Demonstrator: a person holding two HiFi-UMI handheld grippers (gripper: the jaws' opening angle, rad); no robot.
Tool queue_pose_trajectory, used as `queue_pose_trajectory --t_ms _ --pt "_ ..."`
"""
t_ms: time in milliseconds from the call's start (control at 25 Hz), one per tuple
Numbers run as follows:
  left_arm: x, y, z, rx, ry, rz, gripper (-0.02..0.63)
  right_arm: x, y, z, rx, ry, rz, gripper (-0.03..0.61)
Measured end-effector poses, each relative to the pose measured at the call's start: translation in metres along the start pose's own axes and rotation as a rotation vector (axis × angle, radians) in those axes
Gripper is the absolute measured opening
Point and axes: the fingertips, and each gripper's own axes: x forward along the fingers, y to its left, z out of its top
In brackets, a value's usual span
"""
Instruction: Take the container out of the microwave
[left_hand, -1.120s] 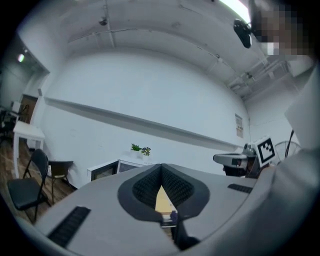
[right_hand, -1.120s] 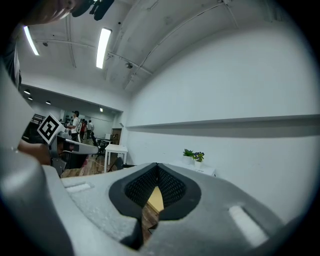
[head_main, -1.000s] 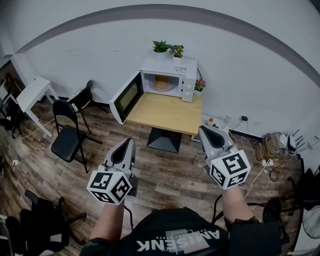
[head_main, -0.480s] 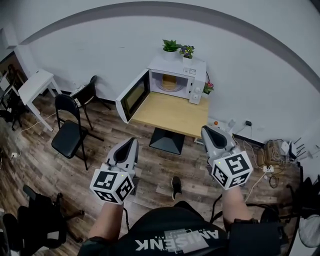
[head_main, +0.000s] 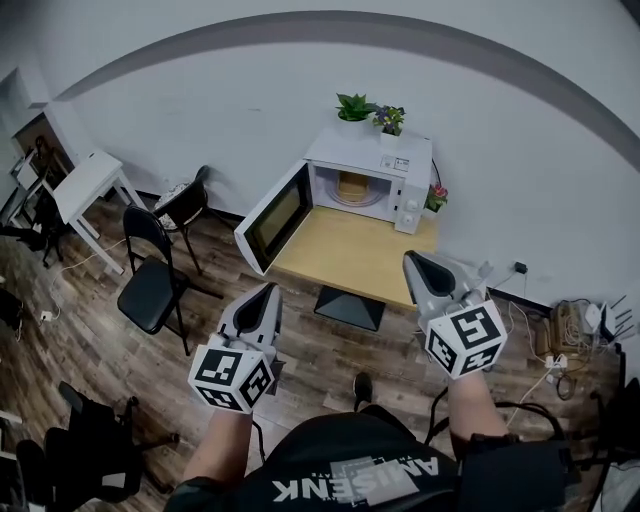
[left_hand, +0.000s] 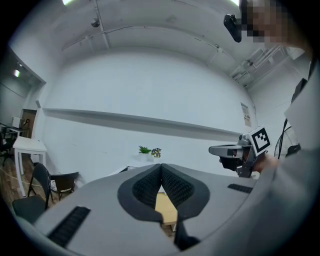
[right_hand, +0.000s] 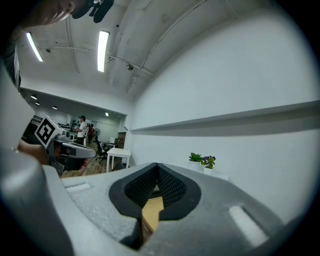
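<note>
A white microwave (head_main: 372, 172) stands at the back of a wooden table (head_main: 350, 255), its door (head_main: 273, 216) swung open to the left. Inside sits a tan container (head_main: 352, 187), small and dim from here. Both grippers are held level in front of the person, well short of the table. My left gripper (head_main: 272, 288) is shut with nothing in it, its ribbed pads pressed together (left_hand: 161, 168). My right gripper (head_main: 408, 257) is shut and empty too (right_hand: 157, 167). Each gripper view shows the other gripper off to the side.
Two potted plants (head_main: 352, 104) stand on top of the microwave and a small flower pot (head_main: 436, 195) beside it. Black folding chairs (head_main: 152, 288) and a white side table (head_main: 86, 184) are at the left. Cables and power strips (head_main: 568, 330) lie on the floor at right.
The person has walked toward the table, so the microwave and table look nearer and further right in the head view. Both grippers went forward with the person and stayed shut.
</note>
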Motion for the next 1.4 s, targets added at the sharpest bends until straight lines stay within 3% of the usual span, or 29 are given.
queue_pose_trajectory --t_ms 400,880,1160,1400 --pt "0.107 0.009 0.012 -0.007 0.015 0.06 0.002 0.061 -0.082 -0.007 0.01 0.007 0.061 0.006" --pt "0.214 -0.004 0.009 0.001 0.062 0.051 0.002 0.097 -0.173 -0.022 0.027 0.012 0.097 0.006" --pt "0.244 0.011 0.008 0.01 0.082 0.042 0.002 0.13 -0.188 -0.029 0.041 0.018 0.116 0.006" --pt "0.255 0.049 0.015 0.007 0.064 0.011 0.003 0.17 -0.176 -0.022 0.025 0.024 0.105 0.006"
